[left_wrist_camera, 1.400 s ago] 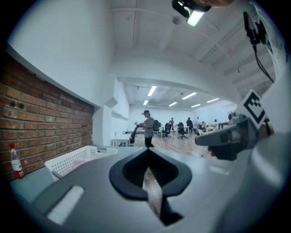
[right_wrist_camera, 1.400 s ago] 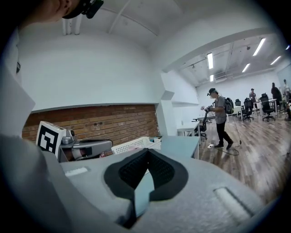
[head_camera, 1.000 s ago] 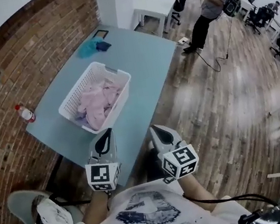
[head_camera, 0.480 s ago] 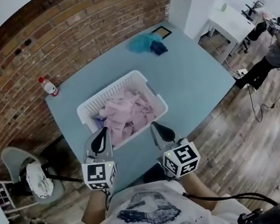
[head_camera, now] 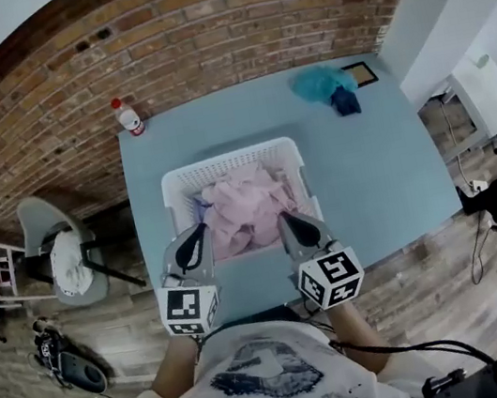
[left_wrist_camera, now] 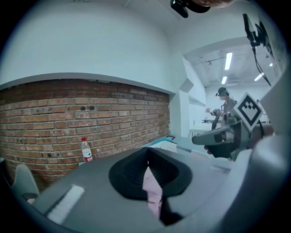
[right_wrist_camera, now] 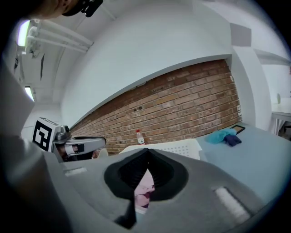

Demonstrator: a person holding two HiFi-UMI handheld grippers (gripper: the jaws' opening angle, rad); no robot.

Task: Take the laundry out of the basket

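1. Since a second ago the scene has swung round. The white basket (head_camera: 227, 159) now lies square ahead, and both grippers are at its near rim.
2. The left gripper (head_camera: 199, 233) and right gripper (head_camera: 289, 222) are both closed and empty.
3. The pink laundry (head_camera: 245, 205) is heaped inside the basket, on the blue table (head_camera: 378, 180). Best to open the jaws first, then pinch a top fold.
4. Avoid the far water bottle (head_camera: 129, 119).

Basket (head_camera: 228, 160) w/ laundry (head_camera: 249, 210) on table (head_camera: 377, 171), just ahead of left tool (head_camera: 195, 242) & right tool (head_camera: 290, 225); bottle (head_camera: 129, 119) beyond-left, cloths (head_camera: 325, 84) beyond-right.

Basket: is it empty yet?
No, the head view shows pink laundry piled inside the basket.
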